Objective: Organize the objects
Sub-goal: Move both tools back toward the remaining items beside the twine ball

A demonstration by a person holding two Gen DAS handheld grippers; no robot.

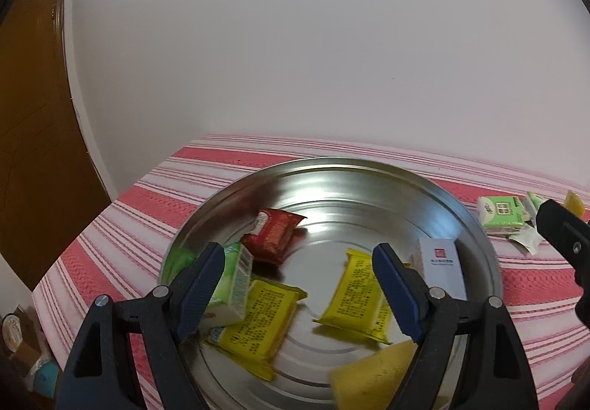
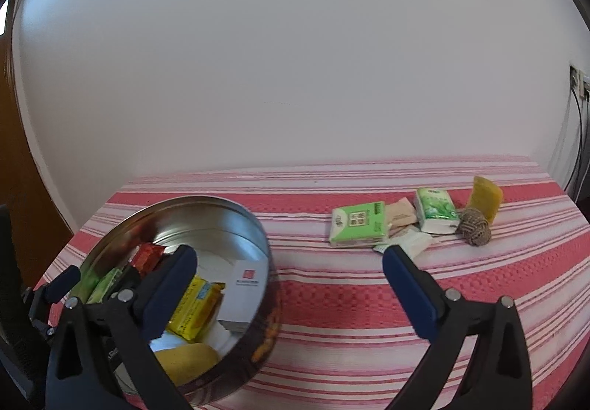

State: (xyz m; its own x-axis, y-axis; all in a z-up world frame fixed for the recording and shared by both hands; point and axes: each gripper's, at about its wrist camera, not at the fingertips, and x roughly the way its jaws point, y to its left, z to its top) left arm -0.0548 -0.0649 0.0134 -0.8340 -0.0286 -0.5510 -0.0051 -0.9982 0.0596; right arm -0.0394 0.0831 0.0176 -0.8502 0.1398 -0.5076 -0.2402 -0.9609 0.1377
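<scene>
A round metal tin [image 1: 332, 163] stands on the red-and-white striped cloth. In it lie a red packet [image 1: 274, 235], two yellow packets [image 1: 258, 321] [image 1: 363, 294], a green tissue pack [image 1: 234, 281], a white box [image 1: 440, 262] and a yellow sponge [image 1: 372, 377]. My left gripper [image 1: 298, 251] hangs open over the tin with nothing between its fingers. My right gripper [image 2: 289, 251] is open and empty above the cloth, between the tin [image 2: 236, 211] and a loose pile. The pile holds a green tissue pack [image 2: 357, 223], a second green pack [image 2: 435, 209], a twine ball [image 2: 475, 227] and a yellow piece [image 2: 486, 200].
A brown sachet [image 2: 402, 214] and a white sachet [image 2: 413, 244] lie among the pile. A white wall runs along the table's far edge. A wooden door [image 1: 33, 152] stands to the left, past the table's left edge. Cables [image 2: 579, 137] hang at the far right.
</scene>
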